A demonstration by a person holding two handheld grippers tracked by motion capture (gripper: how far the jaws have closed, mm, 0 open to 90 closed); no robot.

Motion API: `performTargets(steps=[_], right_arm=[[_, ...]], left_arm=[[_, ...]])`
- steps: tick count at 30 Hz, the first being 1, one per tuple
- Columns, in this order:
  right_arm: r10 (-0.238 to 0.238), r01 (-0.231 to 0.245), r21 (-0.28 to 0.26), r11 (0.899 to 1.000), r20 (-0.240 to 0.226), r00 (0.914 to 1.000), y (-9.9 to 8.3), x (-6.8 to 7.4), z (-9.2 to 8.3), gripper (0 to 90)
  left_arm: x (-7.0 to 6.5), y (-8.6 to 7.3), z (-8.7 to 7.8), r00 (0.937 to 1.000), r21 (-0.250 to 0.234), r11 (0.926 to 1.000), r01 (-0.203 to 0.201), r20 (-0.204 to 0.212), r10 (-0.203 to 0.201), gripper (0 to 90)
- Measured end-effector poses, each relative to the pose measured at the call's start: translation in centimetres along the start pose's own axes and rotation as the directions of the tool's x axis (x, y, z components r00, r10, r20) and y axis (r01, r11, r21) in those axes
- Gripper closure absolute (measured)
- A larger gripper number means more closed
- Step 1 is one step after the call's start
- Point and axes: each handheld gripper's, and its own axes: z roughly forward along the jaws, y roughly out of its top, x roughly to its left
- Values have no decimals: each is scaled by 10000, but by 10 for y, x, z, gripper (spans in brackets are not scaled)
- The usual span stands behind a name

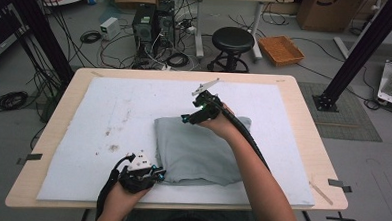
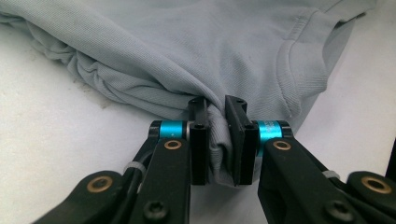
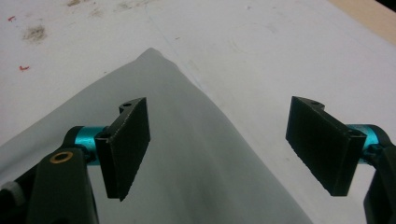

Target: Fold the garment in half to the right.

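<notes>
left gripper (image 1: 157, 176) at the lower left pinches the near corner of the grey shirt (image 1: 197, 148) folded mid-frame on the white mat (image 1: 108, 116), while right gripper (image 1: 186, 118) hovers above its far edge, jaws wide apart.

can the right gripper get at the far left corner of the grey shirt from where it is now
Probably yes. The right gripper hovers open above the grey shirt, its far left corner lies bare on the white mat, and the left gripper pinches the near edge, out of the way.

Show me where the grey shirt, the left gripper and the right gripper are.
grey shirt (image 1: 197, 150): high view, middle of the folded cloth.
left gripper (image 2: 215, 140): left gripper view, between its fingertips.
right gripper (image 3: 233, 144): right gripper view, between its fingertips.
</notes>
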Motion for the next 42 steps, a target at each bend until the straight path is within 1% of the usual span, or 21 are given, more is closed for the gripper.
performTargets(steps=[3, 5, 8, 13, 19, 20, 22, 23, 25, 26, 27, 28, 30, 31, 33, 34, 37, 39, 41, 42], right_arm=[[-96, 97, 60, 9999, -199, 9998, 7, 5, 13, 220], [-49, 49, -5, 10000, -349, 9994, 11, 8, 21, 220], [-35, 43, 156, 9999, -531, 9986, 16, 11, 34, 220], [-168, 194, 372, 9991, -695, 9974, 22, 19, 55, 220], [-289, 339, 645, 9973, -778, 9966, 27, 30, 77, 222], [-356, 411, 708, 9966, -772, 9964, 28, 32, 81, 233], [-461, 545, 900, 9944, -929, 9946, 29, 37, 89, 253], [-544, 632, 963, 9933, -916, 9943, 29, 39, 94, 263], [-718, 827, 1246, 9888, -891, 9934, 30, 42, 103, 347], [-805, 925, 1443, 9852, -868, 9930, 29, 44, 106, 367], [-1007, 1104, 1425, 9836, -736, 9922, 29, 46, 108, 386], [-1049, 1135, 1433, 9832, -662, 9923, 30, 47, 107, 430], [-1377, 1479, 1386, 9793, -806, 9872, 31, 49, 106, 573], [-1513, 1632, 1444, 9760, -902, 9844, 32, 51, 106, 624], [-1893, 2017, 1464, 9684, -947, 9774, 33, 56, 105, 731], [-2057, 2177, 1492, 9645, -923, 9743, 34, 58, 105, 765], [-2365, 2440, 1535, 9575, -657, 9694, 36, 63, 106, 795], [-2286, 2349, 1541, 9597, -572, 9718, 37, 65, 105, 803], [-2338, 2388, 1419, 9606, -514, 9709, 39, 66, 103, 805], [-2338, 2388, 1419, 9606, -514, 9709, 39, 66, 103, 805]], left_arm=[[2, 0, 0, 9999, 22, 9999, 115, 103, -115, 801], [2, 0, 0, 9999, 16, 9999, 130, 109, -130, 801], [1, 0, 0, 9999, 7, 9999, 121, 96, -121, 802], [1, 0, 0, 9999, -13, 9999, 138, 80, -138, 802], [1, 0, 0, 9999, 8, 9999, 115, 99, -115, 802], [2, 0, 0, 9998, 17, 9999, 134, 112, -135, 802], [2, 0, 0, 9998, 18, 9999, 156, 127, -156, 803], [2, 0, 0, 9998, 22, 9999, 150, 121, -150, 803], [2, 0, 0, 9998, 17, 9999, 151, 128, -151, 806], [2, 0, 0, 9998, 28, 9999, 159, 132, -159, 807], [2, 0, 0, 9998, 32, 9999, 141, 138, -142, 808], [3, 0, 0, 9996, 7, 9998, 219, 171, -219, 809], [4, 0, 0, 9989, 27, 9993, 360, 294, -361, 810], [5, 0, 0, 9986, 14, 9992, 399, 335, -399, 811], [6, 0, -1, 9981, 16, 9990, 457, 421, -457, 816], [6, 0, -1, 9979, 0, 9989, 469, 452, -469, 820], [7, 1, -3, 9973, -45, 9990, 452, 590, -449, 826], [9, 2, -6, 9968, -48, 9989, 459, 660, -455, 828], [9, 5, -12, 9970, -98, 9992, 381, 681, -373, 829], [9, 5, -12, 9970, -98, 9992, 381, 681, -373, 830]])
